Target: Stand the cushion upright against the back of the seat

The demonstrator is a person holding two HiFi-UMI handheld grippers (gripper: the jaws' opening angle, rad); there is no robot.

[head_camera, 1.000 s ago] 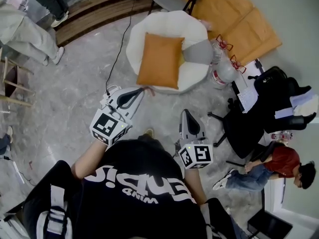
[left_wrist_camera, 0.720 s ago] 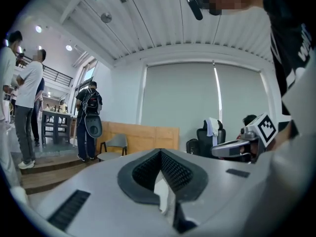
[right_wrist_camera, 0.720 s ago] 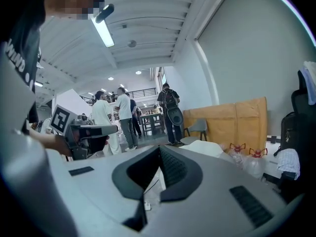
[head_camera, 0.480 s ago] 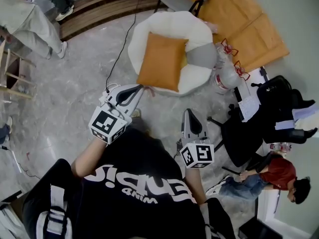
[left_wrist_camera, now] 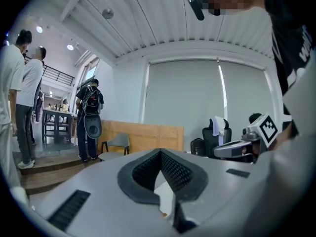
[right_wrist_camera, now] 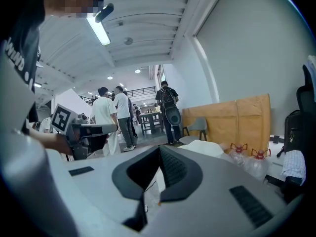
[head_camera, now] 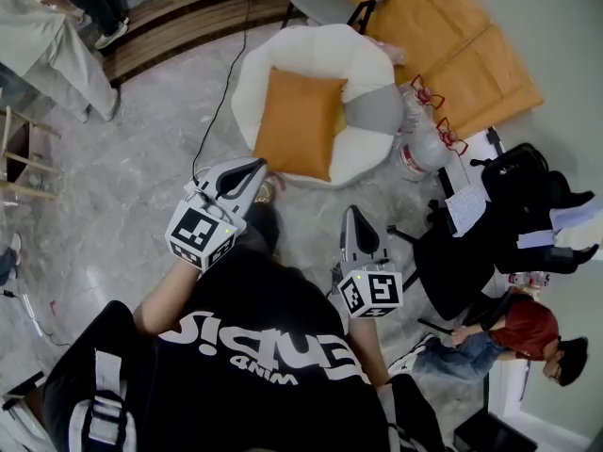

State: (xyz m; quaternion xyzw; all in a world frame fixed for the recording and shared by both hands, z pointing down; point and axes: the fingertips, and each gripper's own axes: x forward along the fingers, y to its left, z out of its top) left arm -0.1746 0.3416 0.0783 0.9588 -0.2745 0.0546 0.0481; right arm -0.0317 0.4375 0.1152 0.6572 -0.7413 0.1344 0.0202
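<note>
Orange cushion (head_camera: 300, 123) lies flat on the white seat (head_camera: 316, 47), ahead of both grippers and untouched, so I judge we're in approach: left gripper (head_camera: 254, 166) and right gripper (head_camera: 352, 214) are closed on nothing, and next I need to move in, open up and grab its edges.

Floor (head_camera: 141, 186): grey, marbled, glossy.

Directly on it:
- white round seat (head_camera: 283, 50), upper centre
- two clear water bottles (head_camera: 422, 137), just right of the seat
- black office chair (head_camera: 471, 243), right of frame
- black cable (head_camera: 224, 94), running down past the seat's left edge

On the seat: orange cushion (head_camera: 300, 123) lying flat; grey pad (head_camera: 375, 111) just right of it.
</note>
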